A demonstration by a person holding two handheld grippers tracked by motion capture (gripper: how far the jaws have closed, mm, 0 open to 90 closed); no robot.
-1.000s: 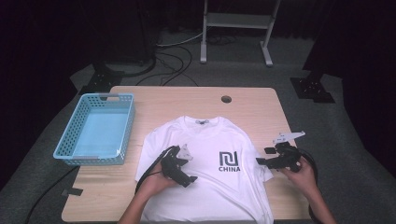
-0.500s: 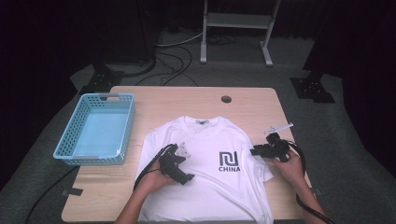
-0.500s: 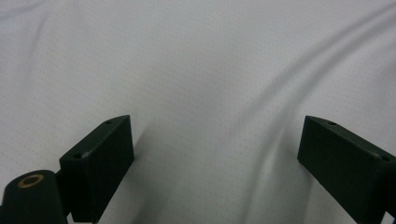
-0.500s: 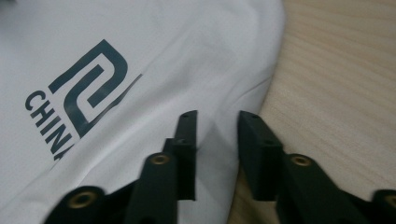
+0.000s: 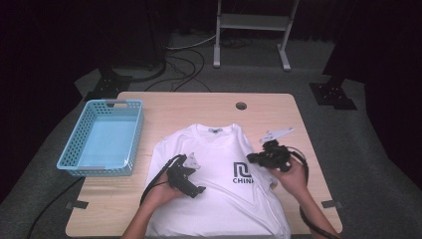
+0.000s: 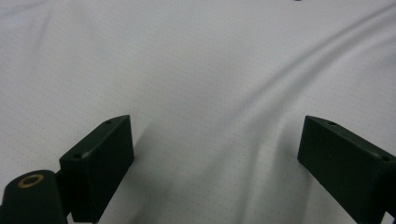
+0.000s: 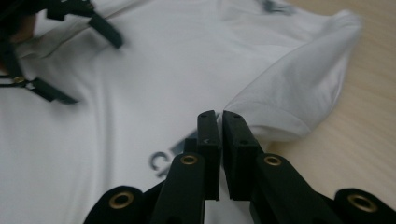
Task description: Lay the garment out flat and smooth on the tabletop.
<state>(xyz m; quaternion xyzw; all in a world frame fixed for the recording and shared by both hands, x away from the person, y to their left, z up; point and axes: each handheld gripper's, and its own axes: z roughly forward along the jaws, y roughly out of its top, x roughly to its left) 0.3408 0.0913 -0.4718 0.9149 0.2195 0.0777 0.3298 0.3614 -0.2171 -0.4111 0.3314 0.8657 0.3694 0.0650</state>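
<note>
1. Right gripper (image 7: 220, 115): I see its 2 jaws drawn almost together, having just been closing, and they seem to pinch a raised fold of the white T-shirt (image 5: 219, 199) at its sleeve; from above, this gripper (image 5: 255, 158) sits over the shirt's right side beside the dark "CHINA" print.
2. Left gripper (image 6: 215, 149): I see its 2 jaws spread wide, with bare white cloth lying between them and nothing gripped; from above, it (image 5: 198, 189) rests on the shirt's left half.
3. I see the T-shirt spread face up on the wooden table (image 5: 199, 107), collar away from the person.
4. I see 1 blue basket (image 5: 67, 160) on the table's left, well apart from the shirt.
</note>
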